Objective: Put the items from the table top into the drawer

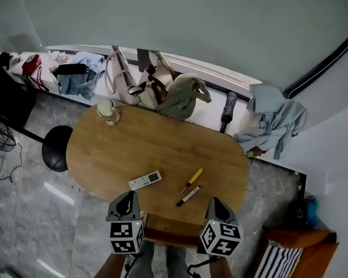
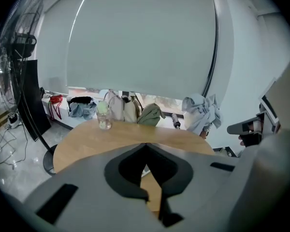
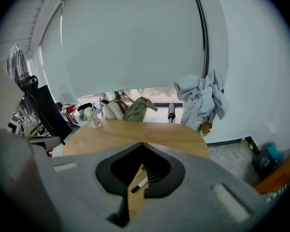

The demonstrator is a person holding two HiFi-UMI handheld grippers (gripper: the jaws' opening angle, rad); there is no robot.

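Remote (image 1: 145, 180), yellow pen (image 1: 192, 179) and black marker (image 1: 188, 196) lay near the wooden table's (image 1: 162, 138) front edge. We found the left gripper (image 1: 127, 198) just short of the remote and the right gripper (image 1: 216, 205) beside the marker, both closed and empty.

White remote (image 1: 145, 180), yellow pen (image 1: 192, 179), white marker (image 1: 188, 195), lying flat near wooden table's (image 1: 133, 146) front edge
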